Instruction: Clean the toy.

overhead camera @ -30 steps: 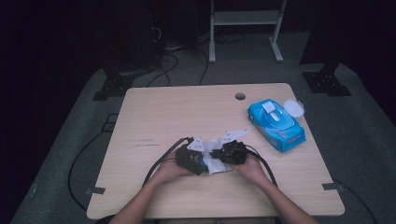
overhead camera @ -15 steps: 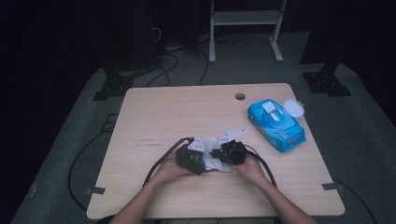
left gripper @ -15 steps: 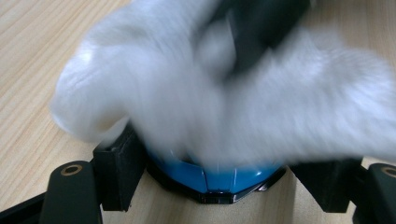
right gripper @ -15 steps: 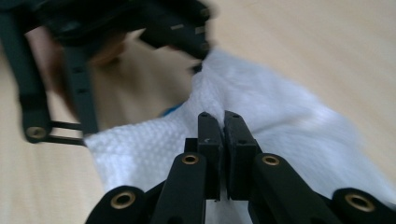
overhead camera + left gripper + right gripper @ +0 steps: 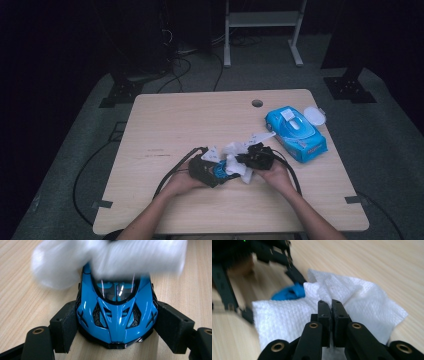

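Left gripper view: your left gripper [image 5: 116, 327] clamps the blue toy car [image 5: 116, 315] by its flanks, centre frame, on the wooden table [image 5: 165, 125]. Your right gripper [image 5: 331, 312] has its jaws pressed together on a white wipe [image 5: 362, 302], which lies over the car's roof. Judged step: wiping the car's body. Next, draw the wipe along the bodywork while keeping the car pinned. The wipes pack [image 5: 296, 132] sits at right; dark room, cables on the floor.

Wipes pack [image 5: 295, 132] right; left tabletop [image 5: 165, 125] free
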A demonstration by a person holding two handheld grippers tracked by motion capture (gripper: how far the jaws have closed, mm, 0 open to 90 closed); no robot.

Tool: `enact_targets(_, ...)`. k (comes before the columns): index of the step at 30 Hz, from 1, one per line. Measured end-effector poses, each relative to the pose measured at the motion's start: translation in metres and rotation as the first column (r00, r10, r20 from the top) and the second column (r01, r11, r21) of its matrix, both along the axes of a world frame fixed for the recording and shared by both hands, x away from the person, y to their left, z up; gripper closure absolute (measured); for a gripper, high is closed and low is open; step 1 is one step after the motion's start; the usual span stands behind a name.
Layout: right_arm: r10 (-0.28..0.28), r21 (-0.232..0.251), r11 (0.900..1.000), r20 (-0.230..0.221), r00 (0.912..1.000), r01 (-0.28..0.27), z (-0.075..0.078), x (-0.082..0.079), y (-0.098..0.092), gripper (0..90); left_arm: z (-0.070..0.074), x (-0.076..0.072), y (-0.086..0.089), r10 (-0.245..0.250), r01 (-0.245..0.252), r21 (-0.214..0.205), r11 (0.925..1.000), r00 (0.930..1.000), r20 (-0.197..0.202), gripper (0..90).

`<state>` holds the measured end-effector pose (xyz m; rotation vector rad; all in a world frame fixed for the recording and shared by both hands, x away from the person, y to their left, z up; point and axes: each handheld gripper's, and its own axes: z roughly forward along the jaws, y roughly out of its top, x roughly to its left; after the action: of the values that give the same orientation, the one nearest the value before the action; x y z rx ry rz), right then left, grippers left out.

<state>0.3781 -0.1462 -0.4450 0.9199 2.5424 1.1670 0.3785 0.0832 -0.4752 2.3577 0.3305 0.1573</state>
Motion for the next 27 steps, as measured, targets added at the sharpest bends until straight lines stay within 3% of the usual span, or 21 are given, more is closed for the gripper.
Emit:
enact_targets(2,0.005,0.024,0.9997,-0.009,1.0,-0.004,-0.001,-0.005,-0.012,85.9,0.0,0.0,0.0,0.002,-0.002,-0.004,1.0,1.0,-0.006,24.0)
enact_targets(5,0.023,-0.006,0.9997,-0.006,0.9997,-0.023,-0.003,-0.012,-0.016,85.7,0.0,0.0,0.0,0.005,-0.005,-0.002,1.0,1.0,-0.004,24.0)
enact_targets(6,0.034,-0.024,0.9991,-0.001,0.9994,-0.034,-0.003,-0.016,-0.021,80.3,0.0,0.0,0.0,0.005,-0.005,-0.004,1.0,1.0,-0.005,24.0)
enact_targets(10,0.038,0.001,0.9993,0.033,0.9987,-0.038,-0.001,-0.016,-0.022,72.1,0.0,0.0,-0.001,0.007,-0.007,-0.008,0.9999,1.0,-0.006,24.1)
enact_targets(13,0.066,0.001,0.9978,0.051,0.9965,-0.066,-0.001,-0.015,-0.015,72.1,-0.001,0.0,-0.001,0.007,-0.007,-0.011,0.9999,1.0,-0.007,24.1)
enact_targets(16,0.082,0.01,0.9966,0.04,0.9959,-0.082,-0.004,-0.011,-0.005,83.4,0.0,0.0,-0.001,0.004,-0.004,-0.006,1.0,1.0,-0.006,24.1)
enact_targets(18,0.072,0.006,0.9973,0.025,0.9971,-0.073,-0.003,-0.009,-0.01,85.1,0.0,0.0,0.0,0.002,-0.003,-0.003,1.0,1.0,-0.006,24.1)
enact_targets(20,0.035,-0.034,0.9988,0.031,0.9989,-0.034,-0.004,-0.007,-0.021,85.5,0.0,0.0,0.0,0.001,-0.001,-0.004,1.0,1.0,-0.005,24.1)
enact_targets(23,-0.006,-0.012,0.9999,-0.004,1.0,0.006,-0.005,-0.007,-0.04,85.1,0.0,0.001,-0.001,0.001,-0.001,-0.006,1.0,1.0,-0.003,24.1)
enact_targets(24,0.003,0.006,1.0,-0.012,0.9999,-0.003,-0.004,-0.009,-0.044,82.3,0.0,0.001,-0.001,0.002,-0.002,-0.006,1.0,1.0,-0.005,24.1)
enact_targets(27,0.026,0.025,0.9993,0.033,0.9991,-0.027,0.003,-0.012,-0.048,63.4,0.0,0.001,-0.001,0.003,-0.003,-0.007,1.0,1.0,-0.006,24.0)
